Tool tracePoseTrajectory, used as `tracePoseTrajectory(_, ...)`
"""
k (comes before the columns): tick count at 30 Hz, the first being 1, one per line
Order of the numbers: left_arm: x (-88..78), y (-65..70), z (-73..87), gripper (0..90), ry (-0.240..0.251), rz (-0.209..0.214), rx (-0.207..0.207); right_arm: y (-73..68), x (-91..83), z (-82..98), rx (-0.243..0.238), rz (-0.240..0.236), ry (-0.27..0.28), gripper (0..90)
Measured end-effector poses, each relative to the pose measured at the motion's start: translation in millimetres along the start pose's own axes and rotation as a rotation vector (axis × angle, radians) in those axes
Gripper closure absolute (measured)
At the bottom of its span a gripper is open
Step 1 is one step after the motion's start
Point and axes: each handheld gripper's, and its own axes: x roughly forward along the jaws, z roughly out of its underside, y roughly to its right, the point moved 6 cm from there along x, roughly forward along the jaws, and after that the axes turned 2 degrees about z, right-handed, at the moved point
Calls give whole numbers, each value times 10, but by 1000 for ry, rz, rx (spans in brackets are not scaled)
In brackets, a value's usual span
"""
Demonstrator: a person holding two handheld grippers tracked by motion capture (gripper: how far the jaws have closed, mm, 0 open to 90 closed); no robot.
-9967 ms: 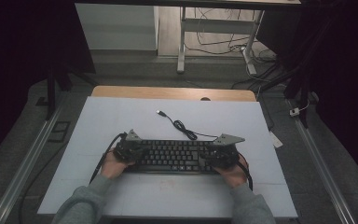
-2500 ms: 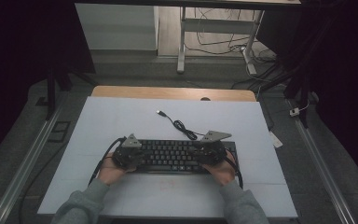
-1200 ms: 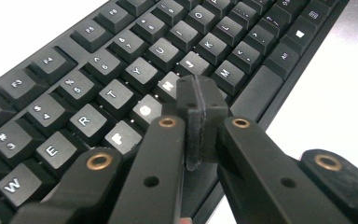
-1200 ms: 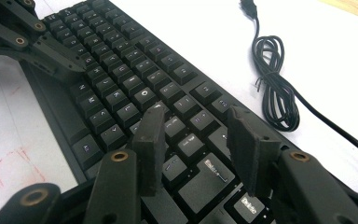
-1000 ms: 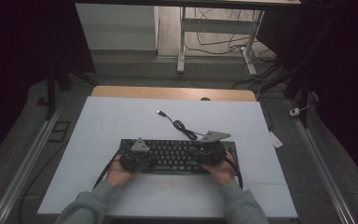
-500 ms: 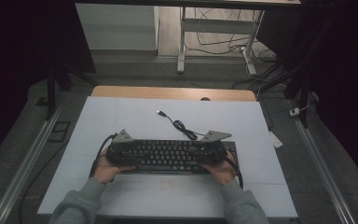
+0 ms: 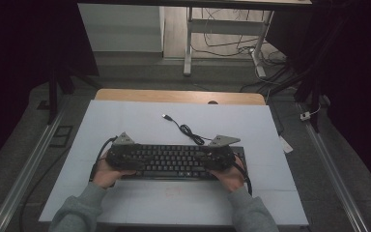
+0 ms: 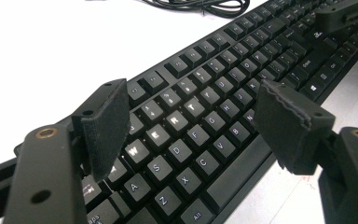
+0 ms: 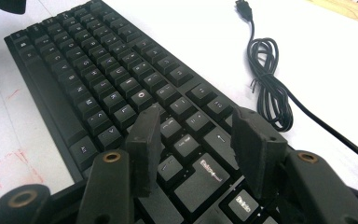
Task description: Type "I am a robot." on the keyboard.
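Table [image 7: 125, 121]: a pale sheet covers it, with a wooden strip bare along the far edge; wide open surface lies beyond the keyboard and to both sides, a narrower band in front of it.
Keyboard [image 7: 174, 162]: black, lying flat and square to the near edge, in the near half of the table and well inside every border.
Cable [image 7: 186, 129]: loosely coiled just behind the keyboard, its plug end lying apart on the sheet toward the far edge.
Left gripper [image 8: 191, 116]: over the keyboard's left end, jaws spread wide and just been opening, nothing between the pads; the keys lie below them.
Right gripper [image 9: 196, 135]: over the right end, jaws apart and just been opening, pads hovering above the keys without pinching any.
High view: both hands and grey sleeves at the near edge, floor rails on either side.
Left gripper view: lit legends W, E, R, T, A, S, D, Z, X, C and Alt.
Right gripper view: Enter and Delete keys, and faint red marks [image 9: 14, 172] drawn on the sheet.
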Motion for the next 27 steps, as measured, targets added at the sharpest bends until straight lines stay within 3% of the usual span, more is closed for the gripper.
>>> tracePoseTrajectory(21, 14, -12, 15, 271, -15, -10, 13, -47, -3, -49, -1, -10, 17, 522)
tracePoseTrajectory(27, 22, -4, 16, 270, -19, -10, 18, -97, -8, -107, -11, -25, 29, 561)
